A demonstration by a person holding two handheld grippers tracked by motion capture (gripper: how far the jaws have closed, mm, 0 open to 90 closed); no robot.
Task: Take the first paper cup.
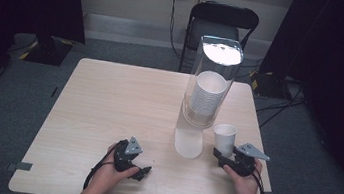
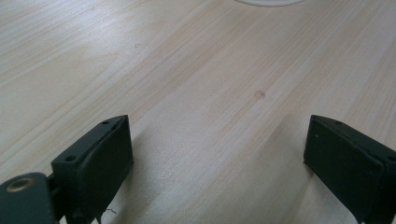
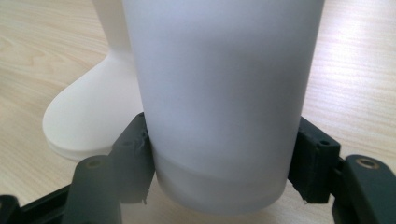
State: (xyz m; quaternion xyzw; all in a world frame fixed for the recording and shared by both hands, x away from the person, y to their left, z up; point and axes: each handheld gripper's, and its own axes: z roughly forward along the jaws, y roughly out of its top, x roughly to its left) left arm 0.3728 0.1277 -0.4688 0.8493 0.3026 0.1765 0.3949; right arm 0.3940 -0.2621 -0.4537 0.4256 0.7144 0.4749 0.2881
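Two grippers work low over the counter (image 1: 109, 99). Left gripper (image 1: 142, 170) rests near the front edge, fingers (image 2: 98, 163) spread with nothing between. Right gripper (image 1: 218, 155) pinches a white paper cup (image 1: 224, 137) near its base, just beside the tall clear cup dispenser (image 1: 203, 96) farther back.

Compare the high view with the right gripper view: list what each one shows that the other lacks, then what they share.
High view alone: the clear dispenser tube with its stack of white cups, a black chair behind the table, and the left claw resting open near the table's front.

Right gripper view alone: close up, both black pads press on the cup's lower wall.

Shared: the single white cup held by the right claw, the dispenser's white base, and the wooden table.
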